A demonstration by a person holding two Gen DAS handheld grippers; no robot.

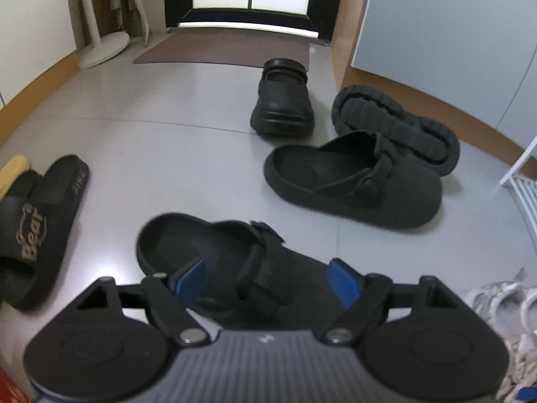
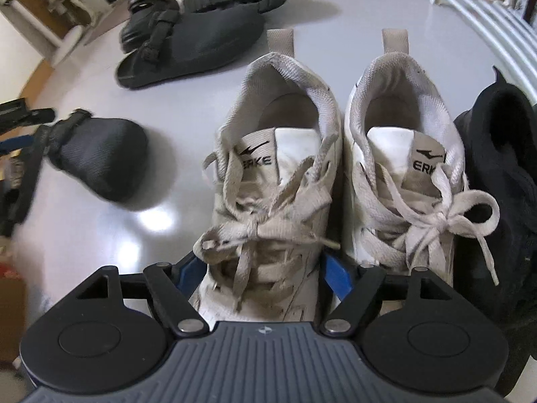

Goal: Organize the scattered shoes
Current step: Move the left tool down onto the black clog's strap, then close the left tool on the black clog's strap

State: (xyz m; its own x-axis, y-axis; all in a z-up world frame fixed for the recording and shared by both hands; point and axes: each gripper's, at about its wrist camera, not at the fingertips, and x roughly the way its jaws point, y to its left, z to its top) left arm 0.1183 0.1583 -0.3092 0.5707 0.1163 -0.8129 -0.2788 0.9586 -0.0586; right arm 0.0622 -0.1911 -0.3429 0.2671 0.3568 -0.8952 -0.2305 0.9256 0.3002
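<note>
I am hovering over a pale floor scattered with shoes. Ahead of my left jaws, well apart, a dark clog is lying on its side against an upturned shoe sole, with a black loafer standing further off. A black "Bear" slide is lying off to the left. My left gripper is holding its jaws wide, a black strapped clog lying between and beneath them, the pads not pressing on it. My right gripper is straddling the toe of the left white sneaker with its jaws wide; I cannot tell whether the pads are touching. Its mate is sitting just beside, touching it.
</note>
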